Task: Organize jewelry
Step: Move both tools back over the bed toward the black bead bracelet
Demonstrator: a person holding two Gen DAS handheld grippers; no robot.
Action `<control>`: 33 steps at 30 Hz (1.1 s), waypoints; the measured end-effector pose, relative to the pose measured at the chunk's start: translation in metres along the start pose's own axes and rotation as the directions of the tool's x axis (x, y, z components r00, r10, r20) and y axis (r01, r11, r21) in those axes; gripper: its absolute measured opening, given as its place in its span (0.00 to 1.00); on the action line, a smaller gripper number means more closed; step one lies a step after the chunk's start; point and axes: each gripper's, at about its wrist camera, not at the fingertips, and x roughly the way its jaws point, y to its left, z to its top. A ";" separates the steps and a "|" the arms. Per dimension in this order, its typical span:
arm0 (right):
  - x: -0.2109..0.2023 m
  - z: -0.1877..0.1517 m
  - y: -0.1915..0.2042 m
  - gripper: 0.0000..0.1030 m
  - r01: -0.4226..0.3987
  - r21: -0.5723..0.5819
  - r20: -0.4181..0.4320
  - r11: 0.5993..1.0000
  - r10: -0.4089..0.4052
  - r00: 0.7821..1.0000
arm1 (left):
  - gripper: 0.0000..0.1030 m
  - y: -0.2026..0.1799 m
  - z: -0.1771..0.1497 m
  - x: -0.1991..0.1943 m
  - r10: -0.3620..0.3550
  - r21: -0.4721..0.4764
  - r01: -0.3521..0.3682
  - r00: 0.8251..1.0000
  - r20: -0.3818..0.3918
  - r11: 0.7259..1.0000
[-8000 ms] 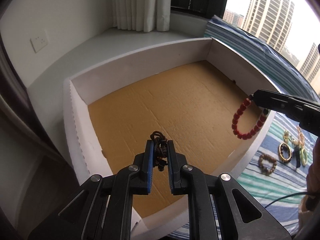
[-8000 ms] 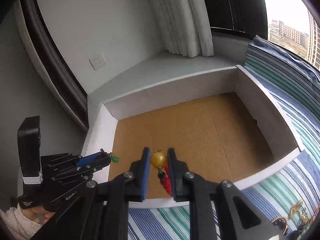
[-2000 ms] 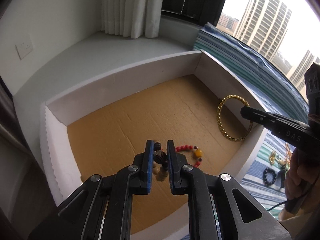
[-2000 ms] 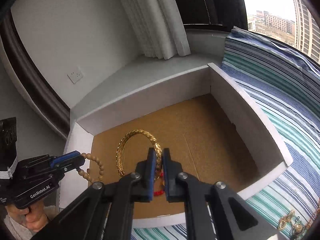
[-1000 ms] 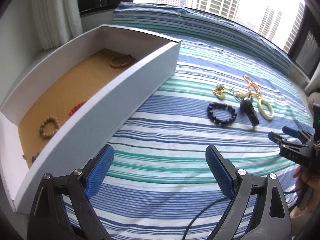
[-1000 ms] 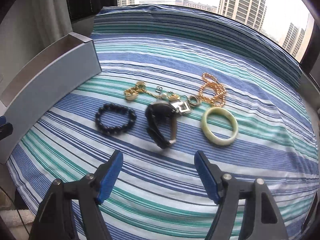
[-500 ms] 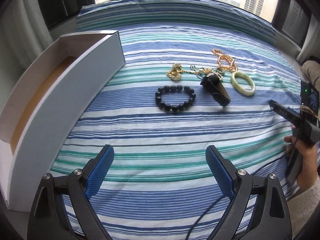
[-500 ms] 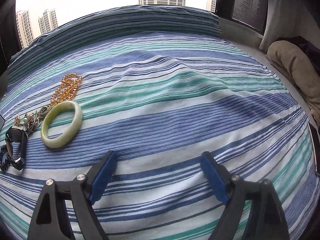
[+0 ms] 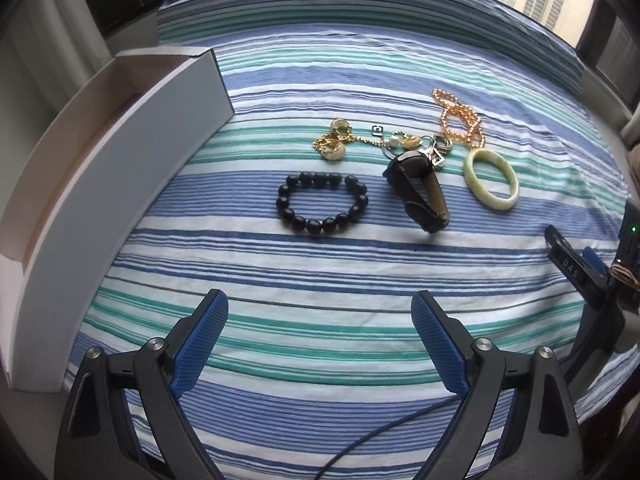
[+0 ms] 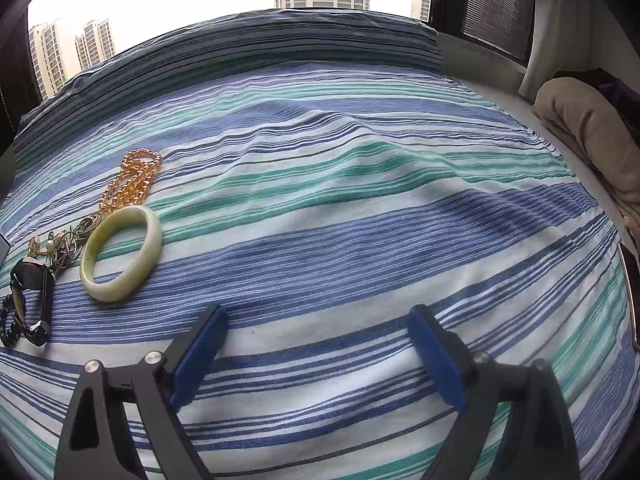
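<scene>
On the striped bedspread (image 9: pixel 320 264) lie a black bead bracelet (image 9: pixel 322 204), a dark watch (image 9: pixel 420 192), a pale green bangle (image 9: pixel 491 180), a gold bead chain (image 9: pixel 460 120) and small gold pieces (image 9: pixel 336 144). My left gripper (image 9: pixel 318 300) hangs open and empty just short of the bracelet. My right gripper (image 10: pixel 317 314) is empty, its jaws opening wide over bare cloth. To its left lie the bangle (image 10: pixel 122 254), the chain (image 10: pixel 132 182) and the watch (image 10: pixel 30 296). The right gripper (image 9: pixel 568 256) also shows at the left view's right edge.
A white cardboard box (image 9: pixel 120 168) stands on the bedspread's left side, its inside mostly hidden by its near wall. A beige folded cloth (image 10: pixel 592 136) lies at the far right. A dark cable (image 9: pixel 360 440) runs under my left gripper. Windows stand behind.
The left view has swung from the box toward the jewellery, which now lies closer and centred. The right view turned away from the pile to bare cloth, and its jaws spread wider.
</scene>
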 end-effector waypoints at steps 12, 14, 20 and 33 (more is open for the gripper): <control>0.000 0.000 0.000 0.91 -0.001 0.000 -0.001 1.000 0.001 1.000 | 0.91 -0.019 -0.001 0.016 0.046 0.041 -0.044 0.998 -0.039 0.998; 0.000 0.000 0.000 0.91 -0.001 0.000 -0.001 1.000 0.001 1.000 | 0.91 -0.016 -0.002 0.015 0.027 0.038 -0.026 0.999 -0.032 0.999; 0.000 0.000 0.000 0.91 -0.001 0.000 -0.002 1.000 0.001 1.000 | 0.91 0.004 -0.006 0.003 -0.026 0.023 0.025 1.000 0.010 0.999; 0.000 0.000 0.000 0.91 -0.001 0.000 -0.002 1.000 0.001 1.000 | 0.92 0.082 -0.034 -0.029 -0.078 0.032 0.074 0.987 0.138 0.997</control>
